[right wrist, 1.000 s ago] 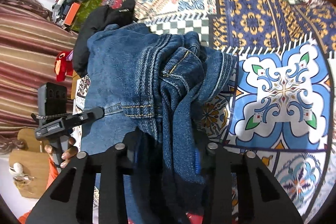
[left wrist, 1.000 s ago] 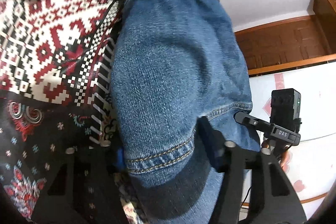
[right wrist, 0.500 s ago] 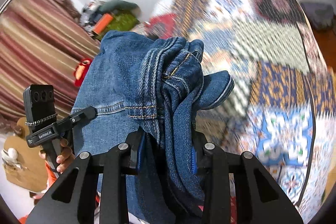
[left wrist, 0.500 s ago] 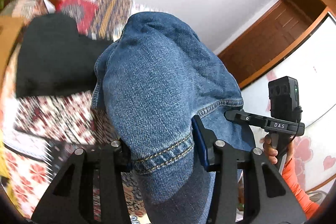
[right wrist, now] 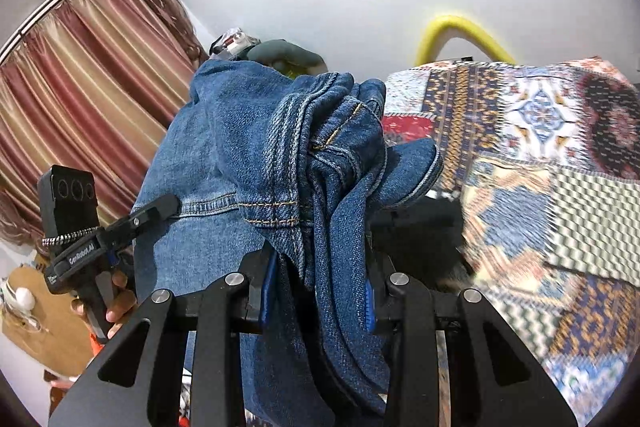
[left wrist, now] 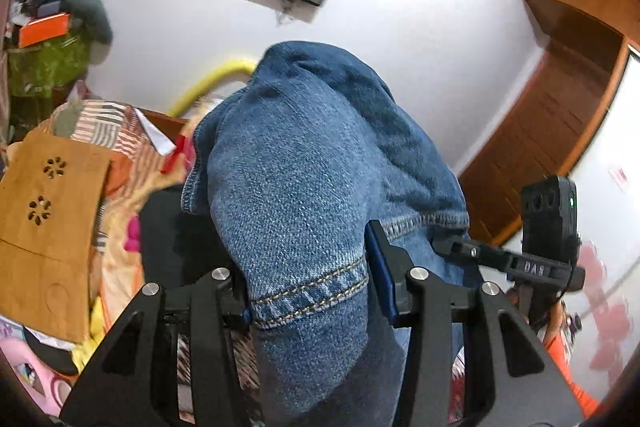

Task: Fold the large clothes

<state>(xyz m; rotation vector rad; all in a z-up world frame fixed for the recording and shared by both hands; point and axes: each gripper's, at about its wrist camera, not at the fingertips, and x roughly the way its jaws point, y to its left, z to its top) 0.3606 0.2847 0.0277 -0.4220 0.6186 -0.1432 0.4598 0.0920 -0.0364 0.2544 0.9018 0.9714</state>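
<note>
Jeans (left wrist: 304, 187) hang in the air between both grippers, held up w/ the patchwork bedspread (right wrist: 540, 155) below and to the right. Left gripper (left wrist: 312, 291) pinches a stitched hem; right gripper (right wrist: 320, 291) pinches a bunched seam. Denim spans hand to hand, rest drooping down. Count: 1 pair of jeans, 2 grippers, both holding, neither nearer.

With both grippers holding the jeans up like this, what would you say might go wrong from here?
1. The right gripper pinches a thick bunch of seams on the jeans; layers may slip out.
2. The left gripper grips only near a hem, so the denim's hanging weight may pull it free.
3. The denim blocks both cameras, so laying it on the patterned quilt may go crooked.
</note>
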